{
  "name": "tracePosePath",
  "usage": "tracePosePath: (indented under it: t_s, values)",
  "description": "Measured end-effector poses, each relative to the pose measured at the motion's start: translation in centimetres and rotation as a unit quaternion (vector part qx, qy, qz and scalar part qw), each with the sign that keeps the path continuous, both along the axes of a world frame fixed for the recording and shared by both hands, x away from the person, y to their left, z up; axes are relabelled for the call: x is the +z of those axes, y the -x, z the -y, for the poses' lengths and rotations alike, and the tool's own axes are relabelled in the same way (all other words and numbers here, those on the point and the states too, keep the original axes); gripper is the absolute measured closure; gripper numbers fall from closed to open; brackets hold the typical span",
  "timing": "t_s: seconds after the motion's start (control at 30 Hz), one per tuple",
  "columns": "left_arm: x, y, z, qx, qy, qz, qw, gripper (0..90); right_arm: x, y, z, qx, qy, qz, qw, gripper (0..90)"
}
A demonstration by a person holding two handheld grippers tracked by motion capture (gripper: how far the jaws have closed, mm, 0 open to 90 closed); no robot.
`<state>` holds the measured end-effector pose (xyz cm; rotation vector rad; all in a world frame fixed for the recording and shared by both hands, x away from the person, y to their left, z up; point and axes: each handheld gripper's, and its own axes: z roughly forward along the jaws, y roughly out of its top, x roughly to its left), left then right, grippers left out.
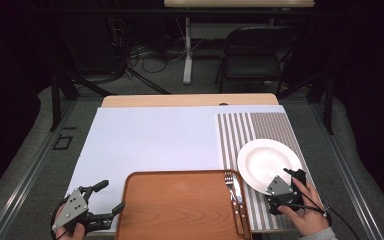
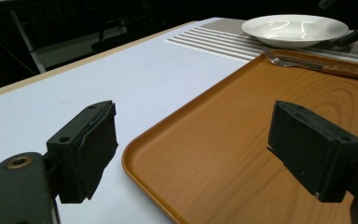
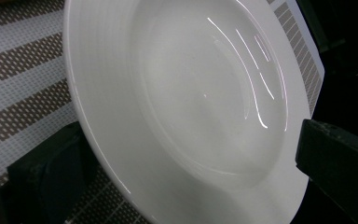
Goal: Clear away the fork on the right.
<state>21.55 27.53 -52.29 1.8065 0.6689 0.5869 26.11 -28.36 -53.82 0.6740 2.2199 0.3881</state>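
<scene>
A white deep plate [image 1: 265, 160] [image 2: 293, 28] [image 3: 191, 93] rests on a striped placemat [image 1: 260, 125] [image 3: 18, 70] at the right. My right gripper [image 1: 292, 176] [image 3: 191, 163] is open at the plate's near rim. One jaw sits low beside the rim and the other stands over the opposite side. A brown wooden tray [image 1: 180, 173] [image 2: 242, 140] lies at the front centre. A fork [image 1: 228, 182] [image 2: 284, 60] and a knife [image 1: 238, 200] lie along its right side. My left gripper [image 1: 111, 196] [image 2: 193, 149] is open, straddling the tray's near left corner.
A pale sheet [image 1: 150, 140] covers most of the tabletop, with the wooden table edge [image 1: 190, 100] showing at the far side. Beyond the table stand a black folding chair [image 1: 255, 50] and loose cables on the floor. Dark frame rails run along both sides.
</scene>
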Motion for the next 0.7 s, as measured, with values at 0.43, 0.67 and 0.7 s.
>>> tracePosePath:
  t_s: [0.43,0.67,0.7]
  values:
    - [-0.02,-0.03,0.02,0.000,0.001,-0.001,1.0000,15.2,-0.51,-0.42,0.57,-0.016,0.036,0.013,0.9991,0.0]
    - [-0.03,-0.05,-0.01,0.001,0.001,-0.001,1.0000,15.2,-1.03,-0.88,0.85,0.002,0.035,0.038,0.9987,0.0]
    - [-0.03,-0.06,-0.02,0.001,0.001,-0.001,1.0000,15.2,-0.79,-0.66,0.74,-0.014,0.050,0.022,0.9984,0.0]
